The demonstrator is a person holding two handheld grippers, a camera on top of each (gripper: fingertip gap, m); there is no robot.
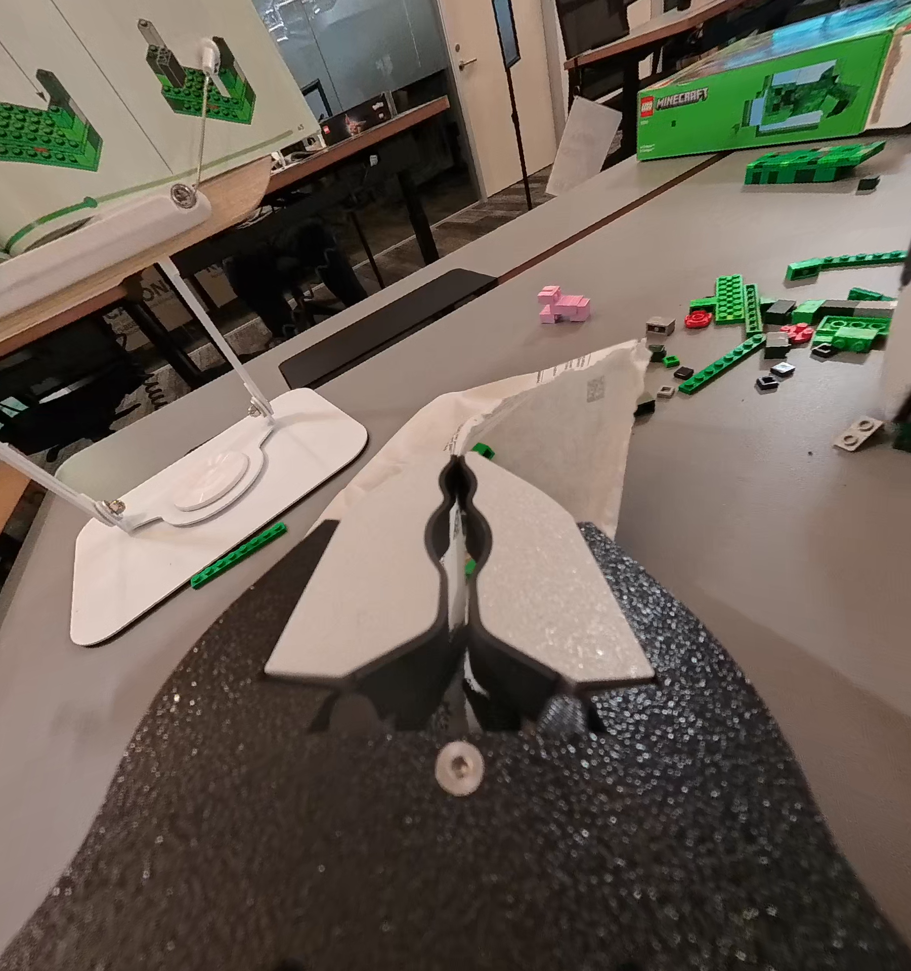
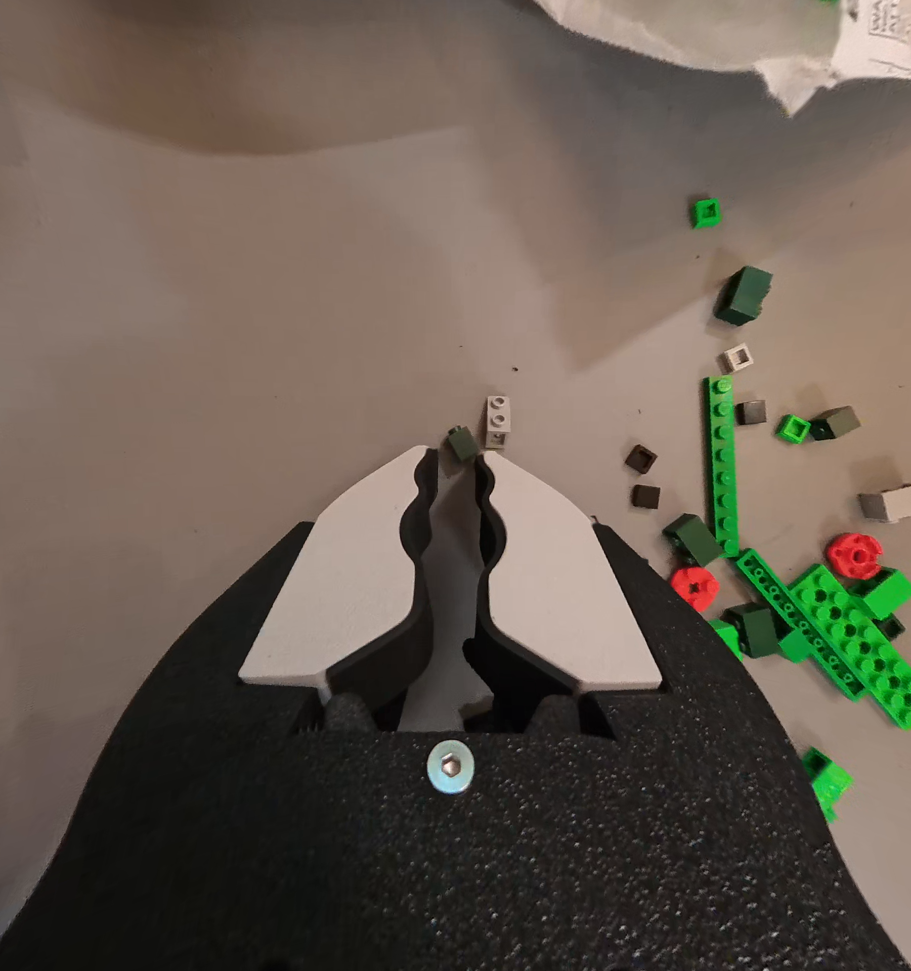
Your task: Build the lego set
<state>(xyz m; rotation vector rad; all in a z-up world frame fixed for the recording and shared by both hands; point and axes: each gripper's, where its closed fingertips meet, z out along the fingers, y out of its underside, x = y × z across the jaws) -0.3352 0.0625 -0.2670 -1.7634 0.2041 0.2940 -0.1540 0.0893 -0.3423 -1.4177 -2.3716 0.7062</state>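
Grey table (image 2: pixel 232 262): left gripper (image 1: pixel 459 465) pinches the white paper bag (image 1: pixel 548 420) clear of loose bricks, while right gripper (image 2: pixel 456 457), narrowly parted, brackets a dark green brick (image 2: pixel 461 446) near the table's middle for pickup.

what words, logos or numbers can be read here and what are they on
Green cardboard box: brand logo and title, legible, but I don't quote writing.
White paper bag: fine print and a square code, too small to read.
Open instruction booklet: a page number, too small to read.
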